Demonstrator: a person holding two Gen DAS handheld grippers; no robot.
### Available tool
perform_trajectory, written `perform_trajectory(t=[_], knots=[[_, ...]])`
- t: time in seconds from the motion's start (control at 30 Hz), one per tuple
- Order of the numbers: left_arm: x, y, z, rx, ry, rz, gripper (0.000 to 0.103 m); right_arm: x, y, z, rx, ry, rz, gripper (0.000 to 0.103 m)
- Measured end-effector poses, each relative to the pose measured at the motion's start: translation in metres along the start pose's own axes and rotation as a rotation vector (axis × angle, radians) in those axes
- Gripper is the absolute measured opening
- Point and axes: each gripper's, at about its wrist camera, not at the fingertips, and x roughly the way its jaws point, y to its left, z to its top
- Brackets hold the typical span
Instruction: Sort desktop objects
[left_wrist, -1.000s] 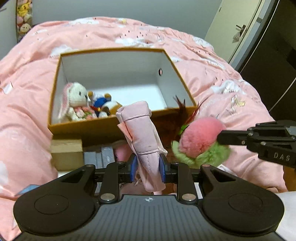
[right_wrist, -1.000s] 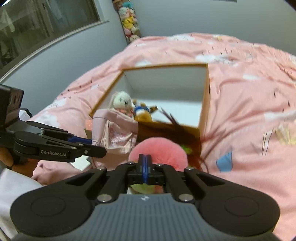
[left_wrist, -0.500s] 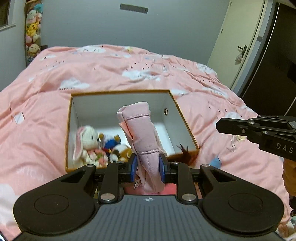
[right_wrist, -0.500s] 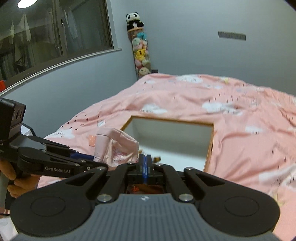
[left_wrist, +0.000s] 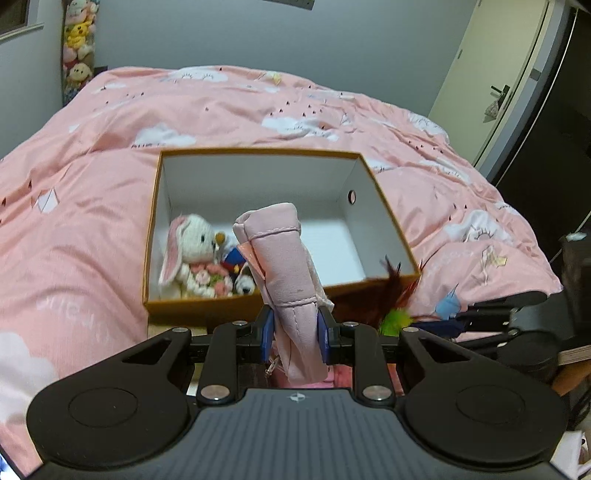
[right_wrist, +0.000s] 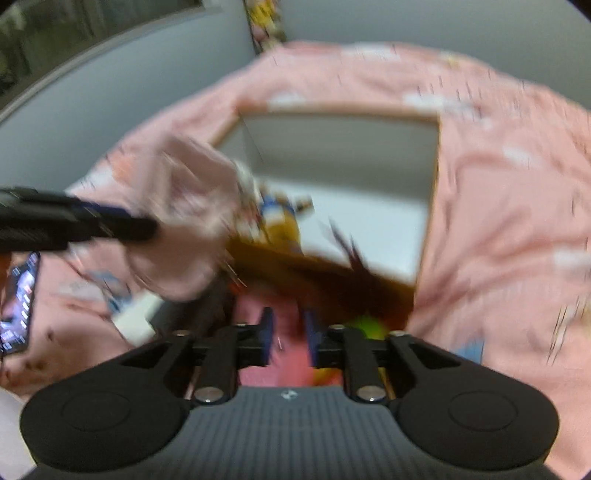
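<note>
My left gripper (left_wrist: 293, 334) is shut on a pink fabric pouch (left_wrist: 286, 280) that stands upright in front of an open brown cardboard box (left_wrist: 384, 206) on the bed. A white bunny plush (left_wrist: 188, 254) and small plush figures (left_wrist: 236, 269) lie in the box's left corner. The right wrist view is blurred. My right gripper (right_wrist: 288, 336) has its jaws parted a little around a pink and green feathered plush toy (right_wrist: 291, 350); its dark feathers (left_wrist: 395, 288) show by the box's near right corner. The pouch (right_wrist: 184, 221) shows at the left there.
A pink cloud-print duvet (left_wrist: 92, 184) covers the bed. A phone (right_wrist: 18, 306) lies at the left edge of the right wrist view. Stacked plush toys (left_wrist: 77, 44) hang in the far left corner. A door (left_wrist: 498, 66) is at the right.
Both views have tilted back down toward the box. The right gripper's blue pads, pressed together before, now stand apart around the feathered toy. The left gripper still holds the pouch.
</note>
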Motion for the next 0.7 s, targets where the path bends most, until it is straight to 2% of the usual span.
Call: perform_trajectory(t=[0.2,0.3,0.53,0.7], knots=[[0.005,0.0,-0.01,-0.008,0.035,0.001,0.028,0.032,-0.013,-0.023,0.014,0.117,-0.068,0.047],[0.007,-0.003,-0.012,-0.001,0.045,0.001,0.028,0.045,-0.02,-0.029,0.026,0.135,-0.088,0.049],[0.009,-0.004,-0.016,0.002,0.057,0.002,0.028,0.079,-0.023,-0.023,0.06,0.197,-0.006,0.054],[0.012,-0.002,-0.018,-0.004,0.068,0.0,0.028,0.102,-0.016,-0.024,0.075,0.228,-0.018,0.054]])
